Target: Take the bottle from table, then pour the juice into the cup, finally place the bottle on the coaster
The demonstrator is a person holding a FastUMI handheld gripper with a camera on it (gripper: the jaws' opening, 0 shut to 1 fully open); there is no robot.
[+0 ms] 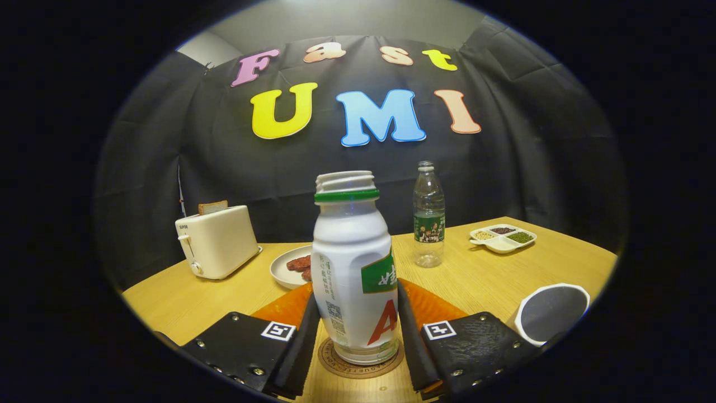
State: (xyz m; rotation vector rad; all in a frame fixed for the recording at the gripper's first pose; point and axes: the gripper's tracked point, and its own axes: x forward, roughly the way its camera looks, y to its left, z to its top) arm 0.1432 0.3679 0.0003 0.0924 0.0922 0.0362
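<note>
The bottle (pixel 354 268) hides most of the coaster (pixel 361 361) beneath it and part of the plate (pixel 285 268) behind it. The orange mat (pixel 430 308) is largely covered by bottle and fingers (pixel 302 341). Finger contact with the bottle cannot be confirmed. The cup (pixel 551 313) is cut off below. Bottle label print is too small to read.

The bottle (pixel 356 268) stands on the coaster (pixel 361 361) between the tool's (pixel 358 341) fingers.

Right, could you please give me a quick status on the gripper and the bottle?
Gripper jaws around the bottle, contact unclear. Bottle upright on the coaster, cap off. Cup off to the right, nothing in the way.
</note>
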